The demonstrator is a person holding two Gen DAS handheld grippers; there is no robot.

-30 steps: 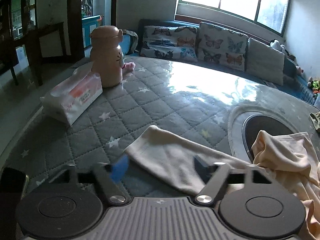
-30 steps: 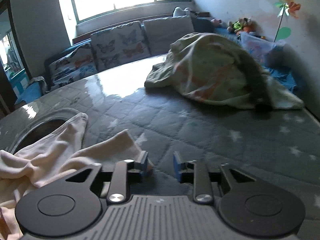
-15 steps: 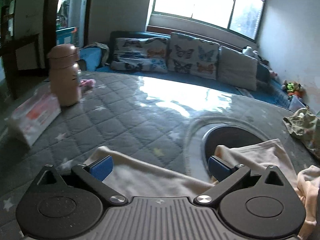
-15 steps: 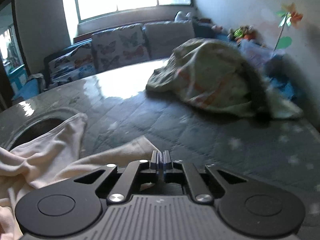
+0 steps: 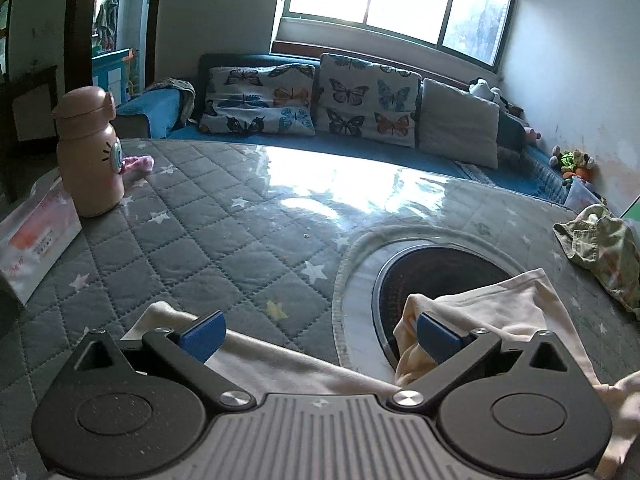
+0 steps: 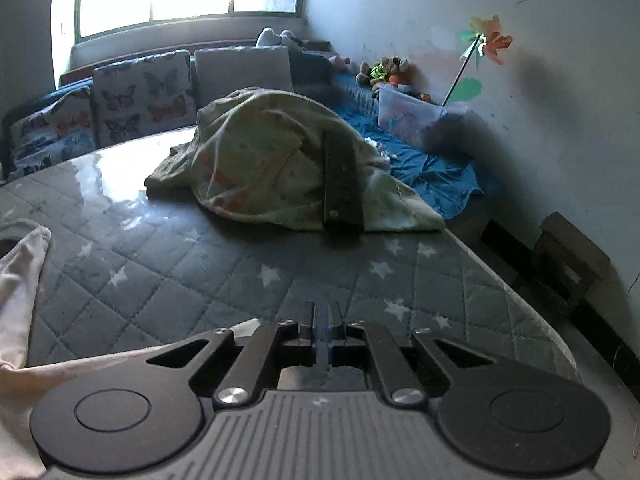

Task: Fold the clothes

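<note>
Left wrist view: left tongs (image 5: 320,338) spread wide over the cream garment (image 5: 288,368) lying crosswise — right tongs (image 6: 321,330) pinch its edge.

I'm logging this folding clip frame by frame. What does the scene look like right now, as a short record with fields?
surface: quilted grey star-print cover with a round dark opening
garment: cream garment lying partly over the opening
left hand-held gripper: open, fingers either side of the garment's near edge
right hand-held gripper: jaws together; cream cloth beside it, grip itself hidden
other clothes: green-patterned pile farther back
bystanders: pink bottle and tissue pack at far left
</note>
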